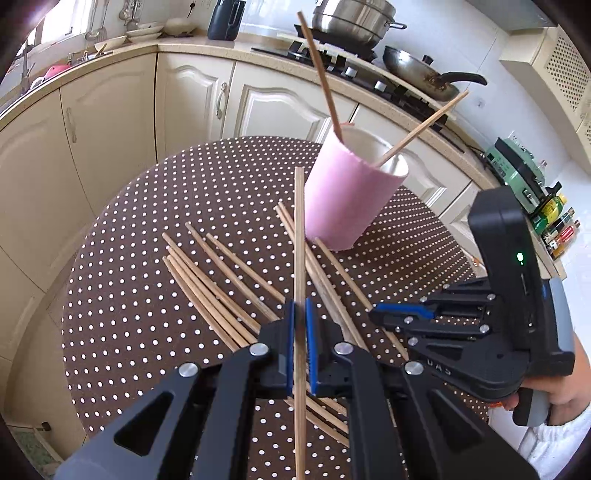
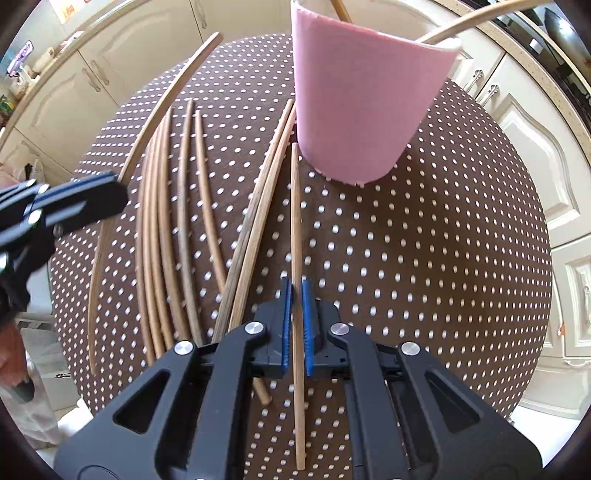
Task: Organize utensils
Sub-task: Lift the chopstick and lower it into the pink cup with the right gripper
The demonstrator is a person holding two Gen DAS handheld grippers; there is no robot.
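Observation:
A pink cup point(image 1: 347, 195) stands on the round dotted table point(image 1: 147, 258) with two chopsticks point(image 1: 321, 74) leaning inside it. My left gripper point(image 1: 300, 306) is shut on one wooden chopstick point(image 1: 299, 229), held above the table and pointing toward the cup. Several loose chopsticks point(image 1: 221, 291) lie fanned out beneath it. In the right wrist view my right gripper point(image 2: 296, 291) is shut on a single chopstick point(image 2: 295, 214) that lies on the cloth, its far tip just short of the cup point(image 2: 362, 110). The left gripper point(image 2: 114, 195) shows at the left over the loose chopsticks point(image 2: 166, 221).
Cream cabinets curve around behind the table. On the counter stand a stove with a steel pot point(image 1: 351, 16) and a wok point(image 1: 417, 70). Bottles point(image 1: 554, 221) line the counter at the right. A hand and a white sleeve point(image 1: 561, 402) hold the right gripper.

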